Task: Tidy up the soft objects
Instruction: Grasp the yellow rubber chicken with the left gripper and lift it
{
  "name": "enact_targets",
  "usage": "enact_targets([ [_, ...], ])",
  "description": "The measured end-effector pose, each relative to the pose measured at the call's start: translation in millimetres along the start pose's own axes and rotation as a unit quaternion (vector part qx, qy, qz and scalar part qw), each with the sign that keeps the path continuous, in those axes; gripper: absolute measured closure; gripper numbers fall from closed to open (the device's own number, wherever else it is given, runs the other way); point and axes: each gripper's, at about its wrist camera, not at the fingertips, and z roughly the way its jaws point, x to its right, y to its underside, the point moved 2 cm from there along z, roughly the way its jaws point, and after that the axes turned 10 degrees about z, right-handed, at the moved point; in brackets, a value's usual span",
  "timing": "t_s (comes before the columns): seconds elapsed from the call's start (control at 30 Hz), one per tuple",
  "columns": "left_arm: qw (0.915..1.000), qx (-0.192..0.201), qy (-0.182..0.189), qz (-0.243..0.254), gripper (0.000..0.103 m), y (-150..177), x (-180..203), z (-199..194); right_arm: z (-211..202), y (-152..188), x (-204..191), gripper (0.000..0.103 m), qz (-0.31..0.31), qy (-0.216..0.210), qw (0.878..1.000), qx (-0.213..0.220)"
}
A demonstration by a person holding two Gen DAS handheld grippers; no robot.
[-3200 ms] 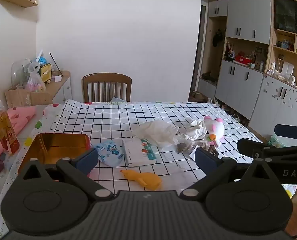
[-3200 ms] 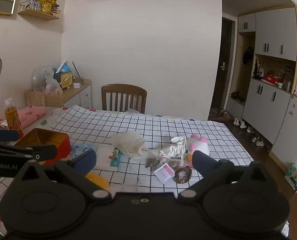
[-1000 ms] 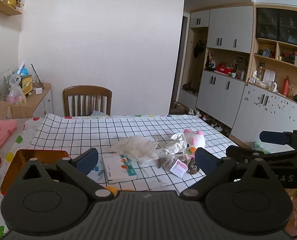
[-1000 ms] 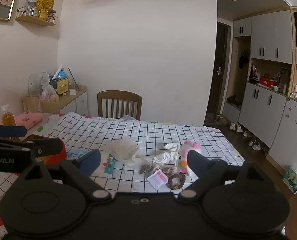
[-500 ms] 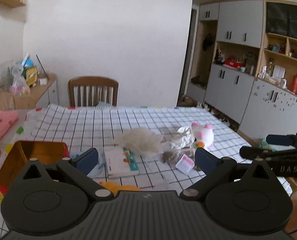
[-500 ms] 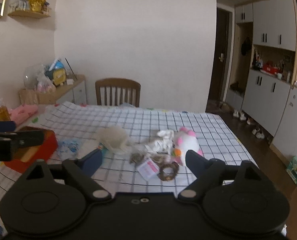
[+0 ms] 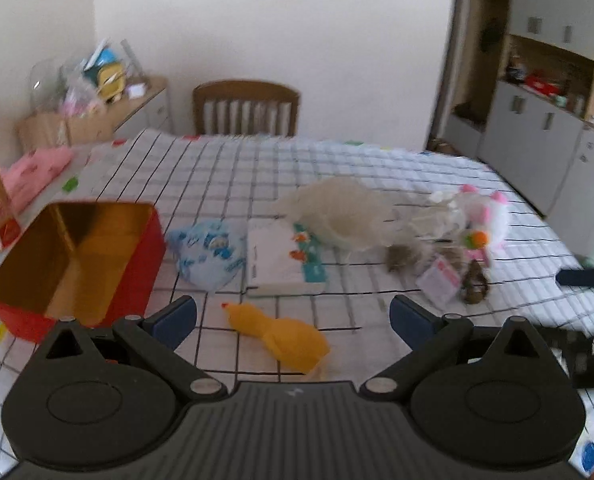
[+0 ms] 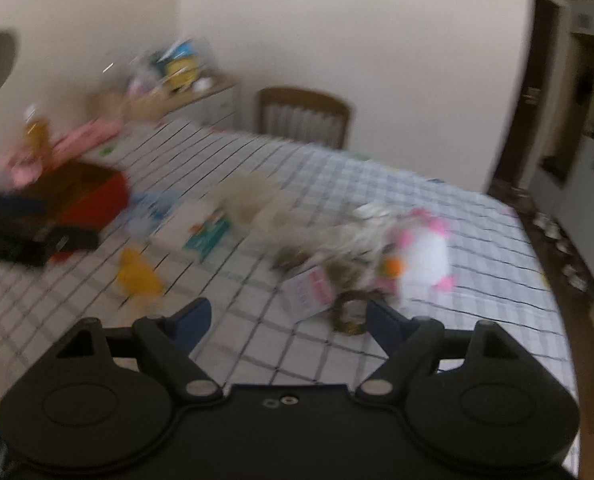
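Blurred frames show both grippers lower and nearer the checked tablecloth [image 7: 225,176] than a second ago. Left gripper [image 7: 293,318] open, empty, over the yellow toy [image 7: 281,334]; right gripper [image 8: 287,322] closing, empty. Red tin [image 7: 73,256] unfilled; sorting not begun.

Soft, even daylight filled the room, bright on the wall [image 7: 297,20] and the checked cloth [image 7: 257,168], with only faint shadows. The left wrist view was mildly blurred, while the right wrist view was heavily smeared by motion, the plush [image 8: 421,248] and tin [image 8: 93,196] reduced to streaks. Fisheye bending curved the cabinets [image 7: 545,92] and door [image 8: 525,92], and corners darkened.
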Motion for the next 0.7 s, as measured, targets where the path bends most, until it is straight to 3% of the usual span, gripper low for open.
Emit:
enact_targets([
  [0.2,0.9974,-0.061,-0.035,-0.014,0.011,1,0,42,38,12,-29,0.018,-0.070,-0.065,0.994,-0.052],
  [0.4,0.9888,-0.142,-0.021,-0.040,0.016,6,0,86,64,16,-53,0.007,-0.098,-0.137,0.982,-0.091],
  [0.5,0.9857,-0.160,-0.018,-0.048,0.021,6,2,98,74,20,-60,0.005,-0.118,-0.144,0.977,-0.103],
  [0.57,0.9831,-0.172,-0.013,-0.063,0.032,7,1,104,79,25,-61,0.005,-0.129,-0.141,0.975,-0.112],
  [0.7,0.9784,-0.181,0.010,-0.099,0.042,10,-3,111,96,32,-60,0.009,-0.138,-0.129,0.973,-0.133],
])
